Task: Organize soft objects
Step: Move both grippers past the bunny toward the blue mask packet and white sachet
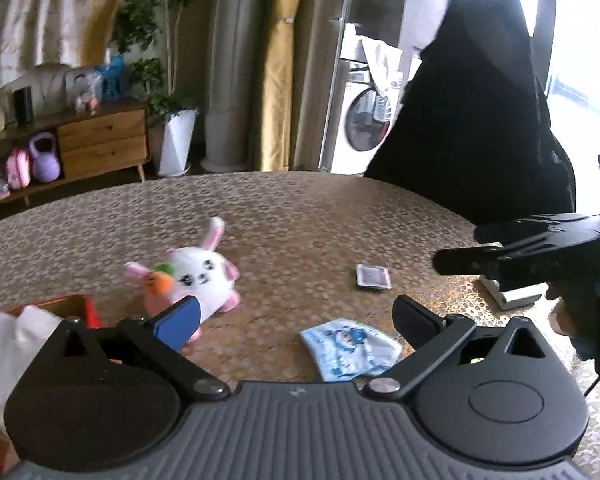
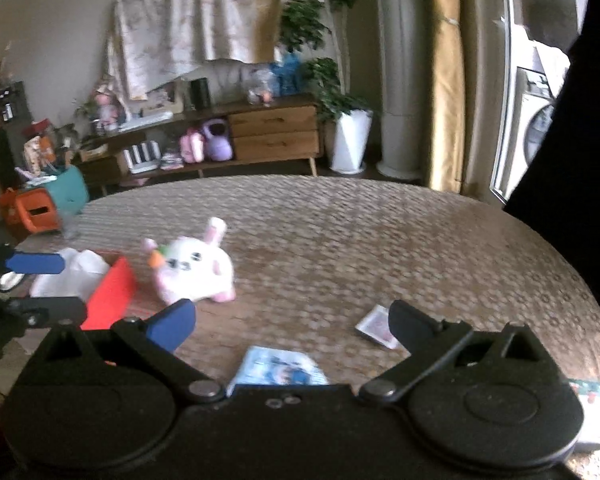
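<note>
A white and pink plush bunny with an orange carrot lies on the patterned table; it also shows in the right wrist view. A red box with white soft material in it stands left of the bunny, seen too in the left wrist view. A light blue packet lies near the front, also in the right wrist view. My left gripper is open and empty, just short of the bunny. My right gripper is open and empty above the packet.
A small dark card pack lies right of the bunny, also in the right wrist view. A white object sits near the right edge. A dark-clothed person stands behind the table. A wooden sideboard stands beyond.
</note>
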Demonstrator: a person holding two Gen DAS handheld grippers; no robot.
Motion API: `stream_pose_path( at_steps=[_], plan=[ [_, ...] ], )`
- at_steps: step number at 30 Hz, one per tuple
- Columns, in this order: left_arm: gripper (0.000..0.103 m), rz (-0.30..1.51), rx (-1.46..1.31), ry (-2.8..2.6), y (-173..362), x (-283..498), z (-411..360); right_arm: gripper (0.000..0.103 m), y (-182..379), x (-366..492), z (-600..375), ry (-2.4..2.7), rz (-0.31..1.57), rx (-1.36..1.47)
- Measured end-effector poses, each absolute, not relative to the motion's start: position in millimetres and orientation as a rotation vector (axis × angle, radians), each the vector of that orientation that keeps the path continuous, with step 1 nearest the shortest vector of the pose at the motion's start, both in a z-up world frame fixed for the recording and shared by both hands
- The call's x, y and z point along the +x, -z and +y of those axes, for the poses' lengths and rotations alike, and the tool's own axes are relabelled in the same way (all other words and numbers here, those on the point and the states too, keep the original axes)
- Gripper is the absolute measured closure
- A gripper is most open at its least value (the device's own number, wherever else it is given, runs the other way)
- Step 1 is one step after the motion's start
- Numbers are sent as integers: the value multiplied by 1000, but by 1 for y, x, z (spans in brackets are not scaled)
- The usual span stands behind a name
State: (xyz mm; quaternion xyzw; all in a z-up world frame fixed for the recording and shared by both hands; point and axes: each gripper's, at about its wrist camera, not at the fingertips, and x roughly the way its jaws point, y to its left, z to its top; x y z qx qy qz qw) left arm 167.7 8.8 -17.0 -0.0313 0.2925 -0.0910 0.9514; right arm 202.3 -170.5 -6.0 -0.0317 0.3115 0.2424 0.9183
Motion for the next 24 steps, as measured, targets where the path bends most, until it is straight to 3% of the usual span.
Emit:
stream_pose_path(
  at_steps=[24],
  plan=[
    [0,839,-65,171,120,248,-79,5,94,295,-207,-516,785,-85]
  ],
)
